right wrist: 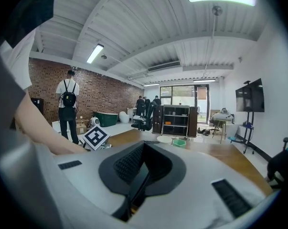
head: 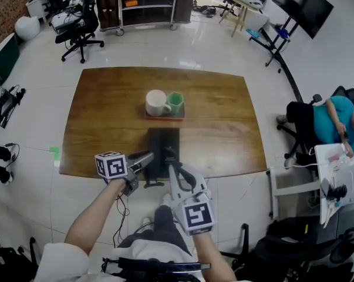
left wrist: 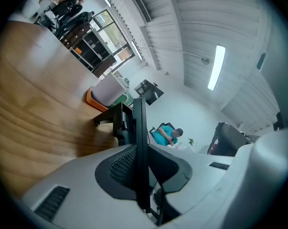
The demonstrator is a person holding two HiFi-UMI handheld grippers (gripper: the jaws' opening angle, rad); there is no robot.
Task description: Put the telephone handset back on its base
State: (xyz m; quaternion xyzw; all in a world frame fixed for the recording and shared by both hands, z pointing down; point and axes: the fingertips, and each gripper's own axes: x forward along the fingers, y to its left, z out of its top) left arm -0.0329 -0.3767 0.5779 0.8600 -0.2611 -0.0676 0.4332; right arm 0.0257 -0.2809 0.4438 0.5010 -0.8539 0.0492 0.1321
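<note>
The black telephone base (head: 165,141) lies near the front edge of the wooden table (head: 106,110). My left gripper (head: 151,156) reaches in at the base's left side. In the left gripper view its jaws (left wrist: 140,149) are shut on a narrow black piece seen edge-on, which I take to be the handset (left wrist: 138,118), with the base (left wrist: 112,119) just beyond. A dark cord (head: 154,184) hangs off the table front. My right gripper (head: 172,170) sits at the base's front edge. Its pads (right wrist: 134,163) meet with nothing between them. Whether it touches the base I cannot tell.
Behind the base stand a white mug (head: 157,103) and a green cup (head: 175,102) on an orange tray (head: 165,117). A seated person (head: 335,119) and a desk are to the right. An office chair (head: 77,28) and a shelf unit (head: 147,4) stand beyond the table.
</note>
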